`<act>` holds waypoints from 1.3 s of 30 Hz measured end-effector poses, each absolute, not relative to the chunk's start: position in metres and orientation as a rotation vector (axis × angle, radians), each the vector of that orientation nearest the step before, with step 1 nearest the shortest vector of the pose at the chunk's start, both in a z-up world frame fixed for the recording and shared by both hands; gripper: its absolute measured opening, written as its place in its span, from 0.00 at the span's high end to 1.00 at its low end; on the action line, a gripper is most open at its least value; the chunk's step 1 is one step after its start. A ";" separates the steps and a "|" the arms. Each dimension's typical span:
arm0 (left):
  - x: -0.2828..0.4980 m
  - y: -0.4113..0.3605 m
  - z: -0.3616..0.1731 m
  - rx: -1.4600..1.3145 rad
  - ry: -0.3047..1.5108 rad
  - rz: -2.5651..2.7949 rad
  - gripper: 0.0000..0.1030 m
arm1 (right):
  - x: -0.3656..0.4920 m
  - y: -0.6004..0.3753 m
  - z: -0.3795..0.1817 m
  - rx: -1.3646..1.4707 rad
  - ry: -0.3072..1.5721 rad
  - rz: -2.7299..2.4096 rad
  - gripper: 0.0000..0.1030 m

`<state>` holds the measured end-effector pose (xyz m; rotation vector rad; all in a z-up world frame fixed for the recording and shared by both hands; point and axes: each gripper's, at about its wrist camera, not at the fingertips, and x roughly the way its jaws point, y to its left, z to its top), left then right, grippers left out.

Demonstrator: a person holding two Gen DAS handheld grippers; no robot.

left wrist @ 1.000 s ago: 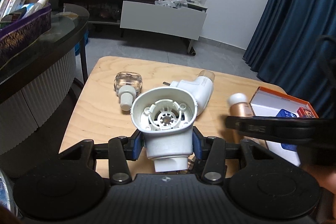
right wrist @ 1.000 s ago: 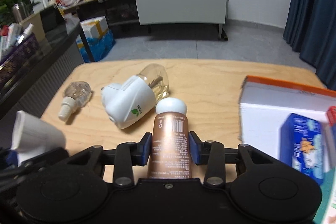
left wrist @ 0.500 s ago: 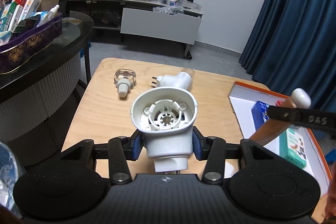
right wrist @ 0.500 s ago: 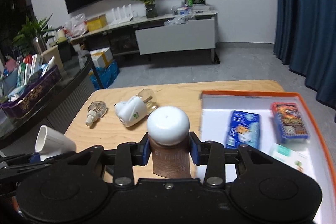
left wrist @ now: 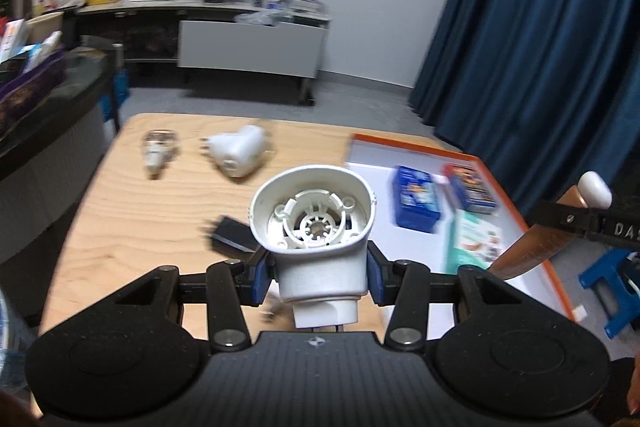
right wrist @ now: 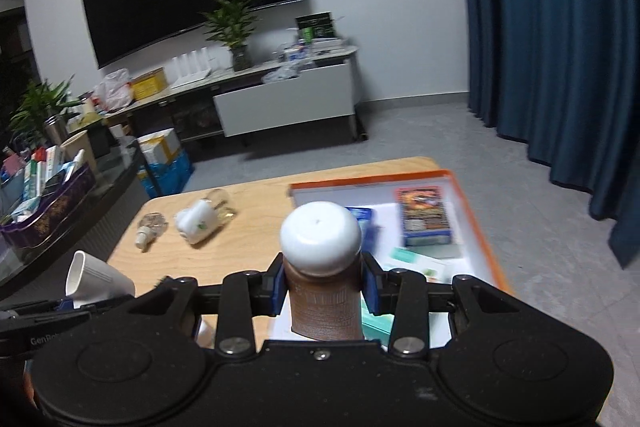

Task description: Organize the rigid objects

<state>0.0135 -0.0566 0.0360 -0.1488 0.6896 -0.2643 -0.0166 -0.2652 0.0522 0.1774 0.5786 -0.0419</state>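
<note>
The left hand-held gripper [left wrist: 316, 275] is clamped on a white plastic plug-in housing [left wrist: 314, 227], held above the light wooden surface [left wrist: 132, 211]. The right hand-held gripper [right wrist: 322, 291] is closed around a copper-brown bottle with a white domed cap [right wrist: 320, 267], above the orange-rimmed white tray [right wrist: 466, 199] holding small boxes.

Your wooden counter [left wrist: 120, 211] carries a clear refill bottle [left wrist: 158, 151], a white plug-in unit [left wrist: 238, 153], a small black block [left wrist: 232, 235] and an orange-rimmed tray [left wrist: 536, 227].
</note>
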 end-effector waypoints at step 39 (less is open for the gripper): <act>0.002 -0.155 0.036 -0.049 0.690 -0.358 0.55 | -0.052 -0.324 0.041 0.149 0.630 -0.139 0.55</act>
